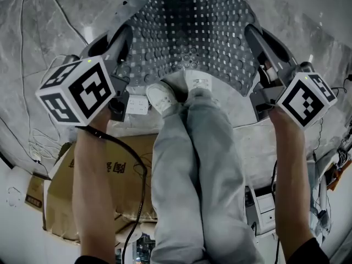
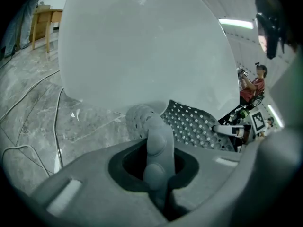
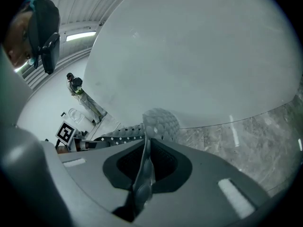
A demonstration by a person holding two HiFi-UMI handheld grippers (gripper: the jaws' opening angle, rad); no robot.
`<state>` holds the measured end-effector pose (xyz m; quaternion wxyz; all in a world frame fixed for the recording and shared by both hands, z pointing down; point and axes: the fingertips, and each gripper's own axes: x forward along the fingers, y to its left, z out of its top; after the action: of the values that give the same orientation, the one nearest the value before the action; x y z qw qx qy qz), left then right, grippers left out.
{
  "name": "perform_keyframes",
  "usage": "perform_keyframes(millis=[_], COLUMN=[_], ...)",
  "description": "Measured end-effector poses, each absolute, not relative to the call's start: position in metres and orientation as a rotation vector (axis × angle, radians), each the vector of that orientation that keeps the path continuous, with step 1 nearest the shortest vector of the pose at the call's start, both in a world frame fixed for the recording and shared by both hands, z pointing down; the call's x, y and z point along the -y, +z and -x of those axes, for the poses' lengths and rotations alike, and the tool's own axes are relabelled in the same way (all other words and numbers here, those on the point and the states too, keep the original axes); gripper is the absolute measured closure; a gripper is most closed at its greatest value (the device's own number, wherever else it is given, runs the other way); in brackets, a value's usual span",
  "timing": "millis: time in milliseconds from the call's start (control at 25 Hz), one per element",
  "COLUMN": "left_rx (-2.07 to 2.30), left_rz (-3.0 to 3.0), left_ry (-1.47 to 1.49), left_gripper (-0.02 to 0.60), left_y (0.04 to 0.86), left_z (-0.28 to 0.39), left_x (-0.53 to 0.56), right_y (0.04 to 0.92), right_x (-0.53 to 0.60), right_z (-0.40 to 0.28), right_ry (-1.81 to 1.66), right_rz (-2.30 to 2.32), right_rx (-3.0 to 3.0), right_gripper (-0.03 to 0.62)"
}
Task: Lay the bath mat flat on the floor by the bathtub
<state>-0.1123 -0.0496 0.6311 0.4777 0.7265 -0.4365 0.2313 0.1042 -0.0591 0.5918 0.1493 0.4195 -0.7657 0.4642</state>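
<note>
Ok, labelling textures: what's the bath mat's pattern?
Grey bath mat, grid of small pale dots; head view.

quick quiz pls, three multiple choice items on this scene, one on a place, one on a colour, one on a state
1. In the head view, where is the cardboard box?
A) left of the person's legs
B) right of the legs
C) out of view

2. What colour are the person's shoes?
A) black
B) red
C) white

3. What state is the bath mat in?
A) rolled up on the box
B) pinched by both tongs
C) untouched, both tongs open

Answers:
1 A: the box lies on the floor at the picture's left, beside the legs.
2 C: both shoes show white below the mat's near edge.
3 B: the left tongs and the right tongs are each shut on an edge of the mat.
</note>
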Motion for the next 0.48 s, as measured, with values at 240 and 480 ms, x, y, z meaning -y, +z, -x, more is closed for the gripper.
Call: perform_keyframes(millis=[240,480], left_rx=[1.100,1.132], left_rz=[-1.730,-1.693], left_ry=[0.550,0.582], left_gripper=[0.552,0.552], left_y=[0.650,0.669], left_z=[0.124,0.138], left_x=[0.041,0.031], right_y=[0.608,0.628], right_x=[0.056,0.052], right_z=[-0.114,-0.124], right_ry=[1.325,1.315], right_rz=[-1.227,-1.223], right_rx=[2.174,2.135], right_gripper=[0.569,0.569])
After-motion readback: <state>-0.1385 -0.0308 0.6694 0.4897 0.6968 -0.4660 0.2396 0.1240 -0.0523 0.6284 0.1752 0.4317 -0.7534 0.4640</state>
